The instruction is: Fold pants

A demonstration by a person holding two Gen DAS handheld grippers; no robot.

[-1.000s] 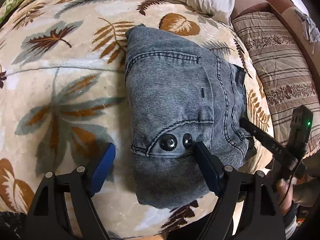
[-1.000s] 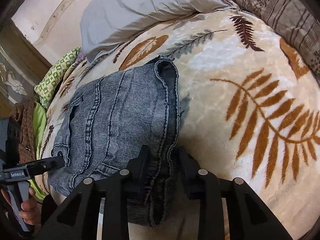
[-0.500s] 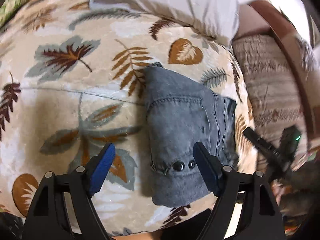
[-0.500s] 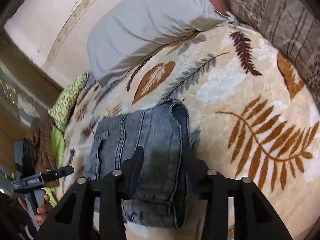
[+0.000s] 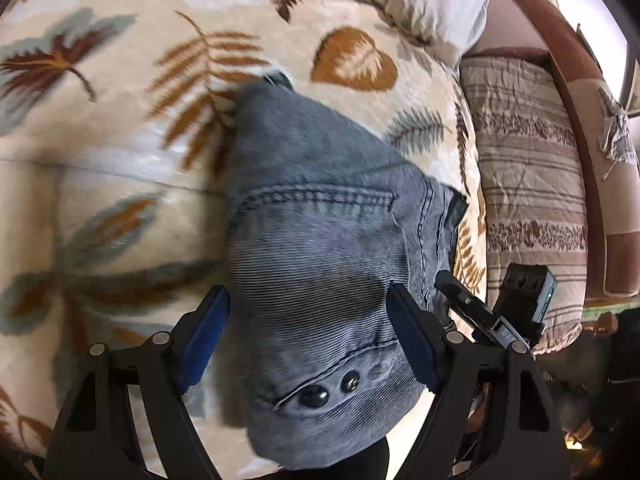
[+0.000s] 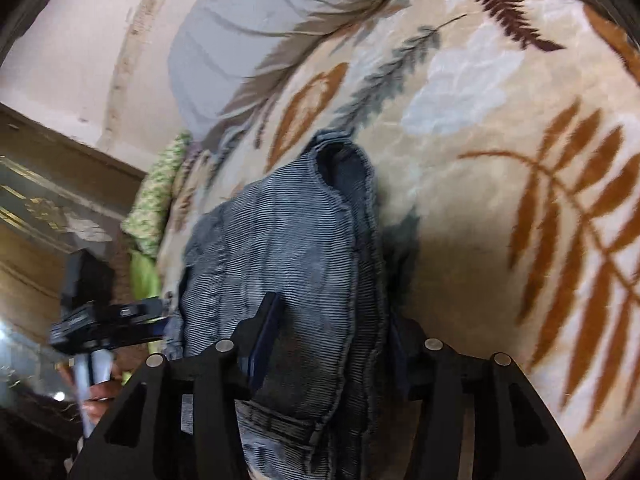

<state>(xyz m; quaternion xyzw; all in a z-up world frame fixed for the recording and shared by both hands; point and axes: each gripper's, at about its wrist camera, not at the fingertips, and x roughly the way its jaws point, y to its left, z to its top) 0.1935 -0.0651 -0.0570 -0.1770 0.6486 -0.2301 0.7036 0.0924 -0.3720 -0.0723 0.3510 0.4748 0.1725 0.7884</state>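
Two grippers work one folded bundle of pants (image 5: pixel 320 264) lying on the leaf-print blanket (image 5: pixel 100 168), near the bed's front edge. The left gripper (image 5: pixel 308 340) is spread wide, its blue pads either side of the denim's near end, holding nothing. The right gripper (image 6: pixel 328 344) has its fingers partly closed around the bundle's thick right edge. A grey pillow (image 6: pixel 240 32) lies at the bed's far edge.

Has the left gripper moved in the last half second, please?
Yes: the left gripper moved closer to the orange leaf, now larger in view, and straddles the jeans.
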